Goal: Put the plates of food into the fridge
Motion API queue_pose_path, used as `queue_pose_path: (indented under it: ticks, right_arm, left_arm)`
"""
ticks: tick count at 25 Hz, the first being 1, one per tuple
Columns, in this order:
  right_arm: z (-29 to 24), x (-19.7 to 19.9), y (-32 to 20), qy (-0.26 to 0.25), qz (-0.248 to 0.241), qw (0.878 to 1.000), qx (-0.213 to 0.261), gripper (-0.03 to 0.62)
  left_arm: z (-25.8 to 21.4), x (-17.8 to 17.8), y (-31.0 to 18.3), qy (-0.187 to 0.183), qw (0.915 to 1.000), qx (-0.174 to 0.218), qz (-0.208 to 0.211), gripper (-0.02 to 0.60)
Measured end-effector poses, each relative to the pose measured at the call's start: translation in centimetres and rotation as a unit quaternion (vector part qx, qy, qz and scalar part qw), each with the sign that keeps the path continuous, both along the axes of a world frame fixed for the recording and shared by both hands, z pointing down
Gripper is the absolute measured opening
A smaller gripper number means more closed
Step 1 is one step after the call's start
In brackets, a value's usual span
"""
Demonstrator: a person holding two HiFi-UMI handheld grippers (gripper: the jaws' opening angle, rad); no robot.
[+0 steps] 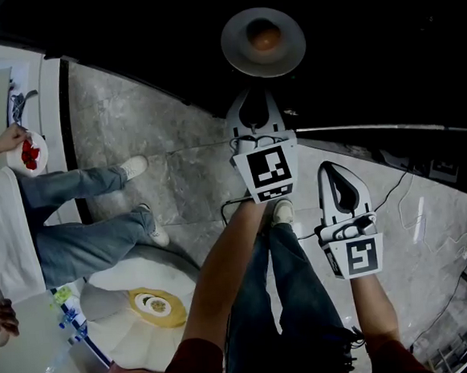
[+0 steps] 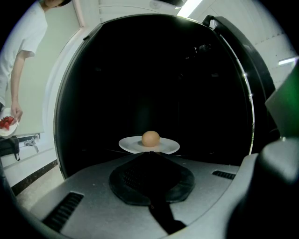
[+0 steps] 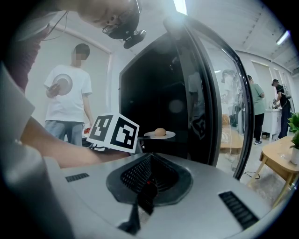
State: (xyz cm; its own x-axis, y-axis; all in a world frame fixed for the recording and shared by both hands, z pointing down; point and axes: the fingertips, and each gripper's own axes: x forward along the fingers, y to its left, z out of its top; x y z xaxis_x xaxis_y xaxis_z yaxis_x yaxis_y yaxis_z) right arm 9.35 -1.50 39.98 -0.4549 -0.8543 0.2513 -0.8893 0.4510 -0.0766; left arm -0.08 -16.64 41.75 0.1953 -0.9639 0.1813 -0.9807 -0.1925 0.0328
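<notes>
A white plate (image 1: 262, 42) with one round brown piece of food (image 1: 264, 36) hangs in front of the dark open fridge (image 2: 154, 70). My left gripper (image 1: 256, 87) is shut on the plate's near rim. In the left gripper view the plate (image 2: 163, 147) sits level just past the closed jaw tips (image 2: 149, 153), with the food (image 2: 150, 138) at its middle. My right gripper (image 1: 331, 166) is lower right of the left one, shut and holding nothing. The right gripper view shows its closed jaws (image 3: 150, 156), the left gripper's marker cube (image 3: 114, 133) and the plate (image 3: 160, 135) beyond.
The fridge door (image 3: 210, 93) stands open at the right. At the left a person in a white shirt and jeans (image 1: 76, 226) holds a plate of red food (image 1: 28, 153). Cables (image 1: 412, 200) lie on the marble floor. Other people (image 3: 257, 107) and a wooden table (image 3: 280, 154) are farther right.
</notes>
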Motion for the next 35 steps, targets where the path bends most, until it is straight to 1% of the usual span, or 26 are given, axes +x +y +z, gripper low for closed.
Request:
queue_pose_path:
  ticks: [3,6,10,13,22,27,32,35]
  right_arm:
    - [0.4,0.0,0.2,0.002,-0.007,1.0,-0.01,0.011]
    - [-0.1,0.1,-0.2,-0.002,0.0,1.0,0.001,0.011]
    - [0.4,-0.1,0.3,0.004,-0.013,1.0,-0.016,0.011]
    - [-0.1,0.0,-0.2,-0.001,-0.002,1.0,-0.002,0.011]
    - [-0.1,0.0,-0.3,0.0,-0.001,1.0,0.003,0.011]
    - [0.1,0.1,-0.2,-0.001,-0.002,1.0,0.003,0.011]
    - [0.8,0.1,0.2,0.006,-0.011,1.0,-0.016,0.011]
    - [0.6,0.1,0.1,0.0,-0.009,1.0,-0.008,0.011]
  left_arm:
    - [0.1,0.1,-0.2,-0.001,1.0,-0.001,0.001,0.006]
    - [0.0,0.3,-0.4,-0.002,1.0,-0.001,0.002,0.006]
    - [-0.1,0.3,-0.7,0.0,1.0,-0.002,0.002,0.006]
    - [0.0,0.3,-0.9,0.0,1.0,-0.003,0.001,0.006]
    - [0.2,0.3,-1.2,-0.003,1.0,-0.003,0.0,0.006]
    - [0.3,0.4,-1.5,-0.005,1.0,-0.005,0.001,0.006]
    - [0.5,0.6,-1.8,-0.008,1.0,-0.005,0.003,0.006]
    - [0.5,0.7,-1.9,-0.003,1.0,-0.007,0.002,0.006]
